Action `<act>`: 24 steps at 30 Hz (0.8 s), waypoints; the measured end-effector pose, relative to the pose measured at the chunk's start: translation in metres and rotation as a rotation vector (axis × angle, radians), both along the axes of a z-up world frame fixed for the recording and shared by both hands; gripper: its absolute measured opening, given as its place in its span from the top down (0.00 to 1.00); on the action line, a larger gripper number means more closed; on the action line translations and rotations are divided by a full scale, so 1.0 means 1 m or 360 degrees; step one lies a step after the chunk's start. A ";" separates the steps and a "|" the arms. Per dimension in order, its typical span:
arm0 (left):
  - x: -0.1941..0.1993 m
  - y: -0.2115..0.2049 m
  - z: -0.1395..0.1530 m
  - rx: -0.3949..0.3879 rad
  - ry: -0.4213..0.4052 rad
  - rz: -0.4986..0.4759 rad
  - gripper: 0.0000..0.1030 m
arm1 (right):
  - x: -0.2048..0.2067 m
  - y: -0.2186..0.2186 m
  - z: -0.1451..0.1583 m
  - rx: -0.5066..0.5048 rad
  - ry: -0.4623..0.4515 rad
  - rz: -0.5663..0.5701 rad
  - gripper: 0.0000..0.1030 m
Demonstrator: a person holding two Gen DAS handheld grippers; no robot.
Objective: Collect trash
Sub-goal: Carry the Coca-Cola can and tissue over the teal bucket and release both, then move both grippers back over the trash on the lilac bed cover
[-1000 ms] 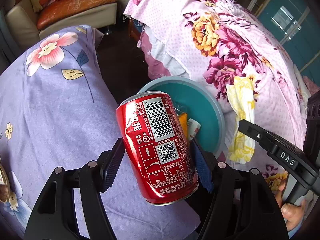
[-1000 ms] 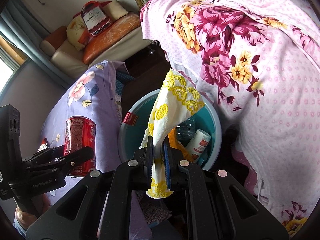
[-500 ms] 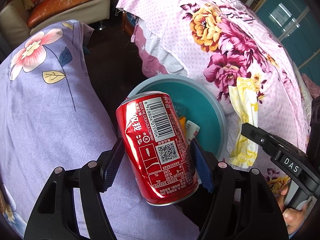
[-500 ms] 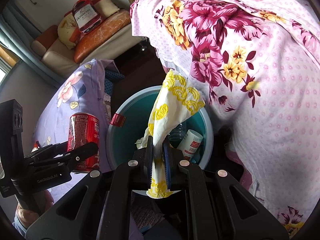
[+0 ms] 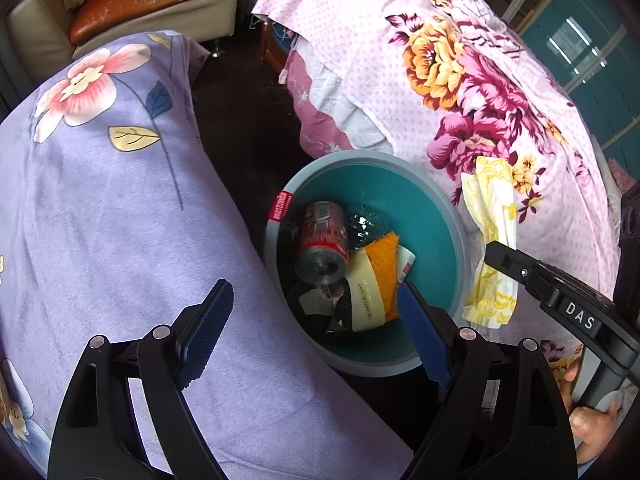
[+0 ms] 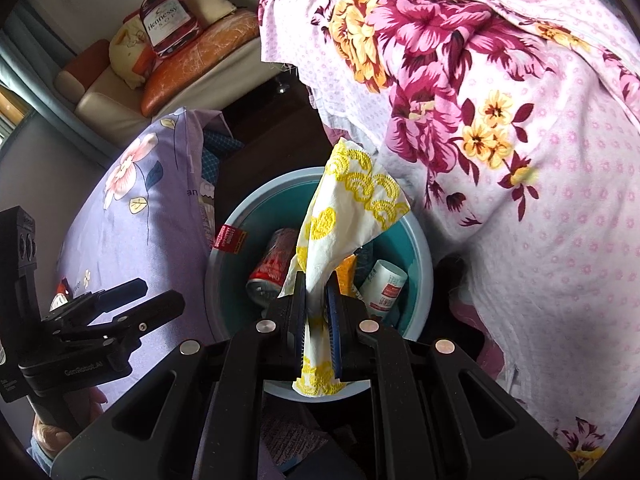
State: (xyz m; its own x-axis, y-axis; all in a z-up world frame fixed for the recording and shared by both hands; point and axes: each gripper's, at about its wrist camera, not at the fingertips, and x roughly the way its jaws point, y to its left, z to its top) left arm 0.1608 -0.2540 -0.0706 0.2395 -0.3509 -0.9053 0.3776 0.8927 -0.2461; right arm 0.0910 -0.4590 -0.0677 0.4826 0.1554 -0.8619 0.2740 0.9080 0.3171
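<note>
The left gripper [image 5: 316,336], its jaws just opened and empty, hangs over the bin [image 5: 456,236] where the can [image 5: 324,240] now lies, while the right gripper [image 6: 318,300] pinches a tissue [image 6: 352,200] above it, ready to drop.

My views are lit by soft, even daylight, bright on the pink floral quilt [image 5: 460,92] and the lilac sheet [image 5: 100,208], with no hard glare. The floor gap between them falls into deep shadow. Fisheye bending curves everything toward black vignetted corners. The red can [image 5: 323,246] in the bin [image 5: 460,240] is smeared with motion blur; elsewhere focus is crisp.
</note>
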 end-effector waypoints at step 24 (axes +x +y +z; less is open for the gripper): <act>-0.027 0.081 0.009 -0.0073 0.0028 0.0174 0.12 | -0.003 0.045 0.021 -0.0001 0.0059 -0.0001 0.23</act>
